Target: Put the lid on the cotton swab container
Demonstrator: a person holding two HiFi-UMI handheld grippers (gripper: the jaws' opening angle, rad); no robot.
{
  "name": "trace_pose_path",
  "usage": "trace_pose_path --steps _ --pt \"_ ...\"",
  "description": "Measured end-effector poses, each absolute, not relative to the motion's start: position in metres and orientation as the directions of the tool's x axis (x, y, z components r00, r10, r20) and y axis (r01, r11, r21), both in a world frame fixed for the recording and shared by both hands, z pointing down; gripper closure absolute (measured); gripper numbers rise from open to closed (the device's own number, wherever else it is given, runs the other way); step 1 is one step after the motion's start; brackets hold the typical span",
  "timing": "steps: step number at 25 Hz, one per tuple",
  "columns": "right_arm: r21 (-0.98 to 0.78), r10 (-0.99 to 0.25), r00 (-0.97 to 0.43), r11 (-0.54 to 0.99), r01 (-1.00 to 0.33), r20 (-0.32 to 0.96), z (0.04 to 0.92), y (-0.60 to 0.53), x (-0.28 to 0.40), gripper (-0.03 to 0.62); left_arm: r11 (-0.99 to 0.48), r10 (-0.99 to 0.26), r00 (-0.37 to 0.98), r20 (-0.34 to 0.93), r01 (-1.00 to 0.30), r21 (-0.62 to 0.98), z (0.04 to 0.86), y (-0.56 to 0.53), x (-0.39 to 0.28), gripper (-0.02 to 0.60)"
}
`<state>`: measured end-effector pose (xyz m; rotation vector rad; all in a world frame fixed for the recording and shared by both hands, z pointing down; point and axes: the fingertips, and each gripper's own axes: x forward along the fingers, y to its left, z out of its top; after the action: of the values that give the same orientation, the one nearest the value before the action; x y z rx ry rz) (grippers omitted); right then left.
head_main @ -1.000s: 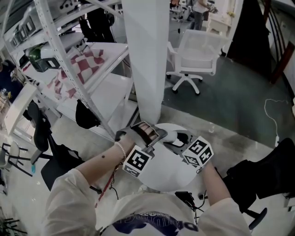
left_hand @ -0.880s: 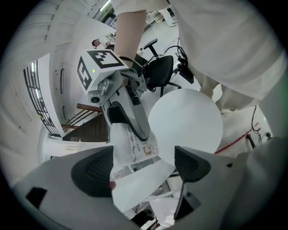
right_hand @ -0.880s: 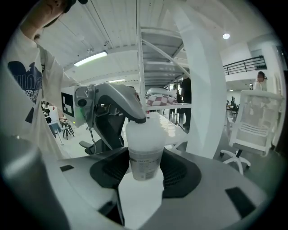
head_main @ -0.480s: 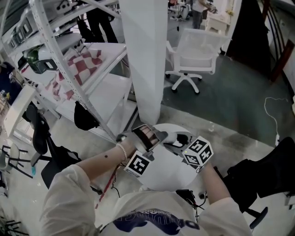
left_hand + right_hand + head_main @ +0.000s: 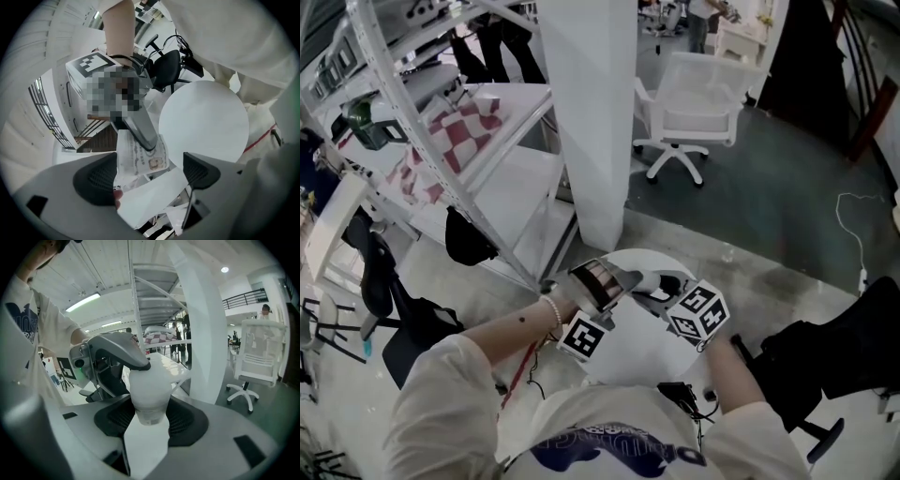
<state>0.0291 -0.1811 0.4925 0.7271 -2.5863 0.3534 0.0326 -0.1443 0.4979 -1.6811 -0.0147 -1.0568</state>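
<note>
Over the round white table (image 5: 639, 364) my two grippers meet tip to tip. My left gripper (image 5: 602, 279) is shut on the cotton swab container (image 5: 596, 273), whose striped face shows in the head view. In the left gripper view its printed label (image 5: 140, 157) lies between the pads, under a grey finger (image 5: 140, 129) of the right gripper. My right gripper (image 5: 150, 416) is shut on the white translucent lid (image 5: 150, 390). The far end of the lid sits against the left gripper's grey finger (image 5: 124, 350). The joint between lid and container is hidden.
A thick white pillar (image 5: 591, 112) rises just beyond the table. A metal shelving rack (image 5: 441, 122) stands at the left and a white office chair (image 5: 698, 112) behind. Black chairs sit at the left (image 5: 394, 309) and right (image 5: 844, 356).
Both grippers have sunk a little toward the table, staying together. Each still holds its piece.
</note>
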Motion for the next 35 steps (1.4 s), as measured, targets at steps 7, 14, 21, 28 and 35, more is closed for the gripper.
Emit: trace_pose_path --steps 7,14,21,28,35 --pt "-0.093 -0.441 -0.749 0.830 -0.550 0.494 0.505 -0.185 0.033 0.378 -0.391 -0.511 0.588 0.627 0.490 -0.779 0.505 -0.156 0.033 0.162" --pt "-0.069 -0.460 -0.735 0.824 -0.562 0.499 0.516 -0.192 0.034 0.378 -0.473 -0.478 0.622 0.620 0.413 -0.778 0.498 -0.156 0.037 0.162" --pt "-0.059 -0.438 -0.705 0.826 -0.560 0.558 0.557 -0.180 0.043 0.376 -0.697 -0.555 0.687 0.469 -0.077 -0.712 0.447 -0.180 0.013 0.163" --pt "-0.088 -0.391 -0.690 0.831 -0.549 0.609 0.614 -0.171 0.041 0.376 -0.803 -0.593 0.773 0.225 -0.588 -0.097 0.401 -0.183 -0.024 0.163" --pt "-0.096 -0.378 -0.670 0.825 -0.557 0.639 0.679 -0.179 0.037 0.376 -0.735 -0.654 0.754 0.061 -0.652 0.186 0.387 -0.187 -0.050 0.163"
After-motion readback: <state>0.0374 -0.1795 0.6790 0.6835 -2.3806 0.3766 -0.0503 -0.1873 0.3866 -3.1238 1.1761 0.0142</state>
